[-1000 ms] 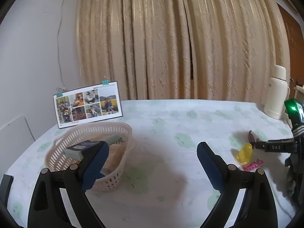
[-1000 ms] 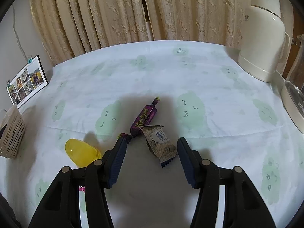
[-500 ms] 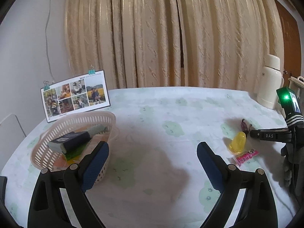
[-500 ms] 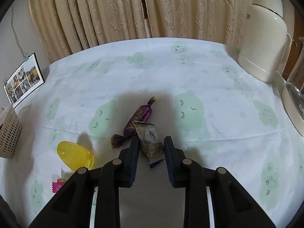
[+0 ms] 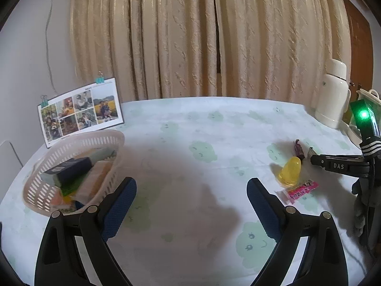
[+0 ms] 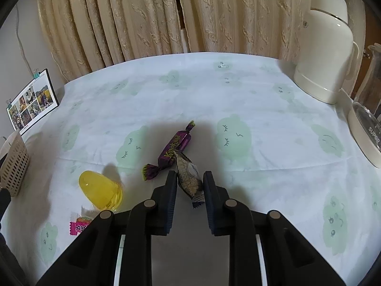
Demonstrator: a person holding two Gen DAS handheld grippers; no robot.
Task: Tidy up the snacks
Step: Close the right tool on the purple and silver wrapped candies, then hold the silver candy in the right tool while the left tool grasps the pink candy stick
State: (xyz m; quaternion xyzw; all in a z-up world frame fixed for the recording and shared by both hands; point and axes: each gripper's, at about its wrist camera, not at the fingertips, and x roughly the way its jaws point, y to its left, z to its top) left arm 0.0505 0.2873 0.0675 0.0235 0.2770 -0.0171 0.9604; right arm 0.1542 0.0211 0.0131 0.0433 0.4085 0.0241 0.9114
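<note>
The basket (image 6: 14, 164) is cut off by the right wrist view's left edge. Half the pink candy (image 6: 79, 226) hides behind the right gripper (image 6: 189, 183), and the glass jug (image 6: 371, 109) runs off the right edge.

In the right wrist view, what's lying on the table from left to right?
Basket → pink sweet → yellow egg-shaped capsule → purple candy → grey-brown wrapped snack → cream thermos → glass jug.

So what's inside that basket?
The basket holds a dark box on top, with green, orange and pale packets beneath. Anything deeper is covered by those and the wall.
</note>
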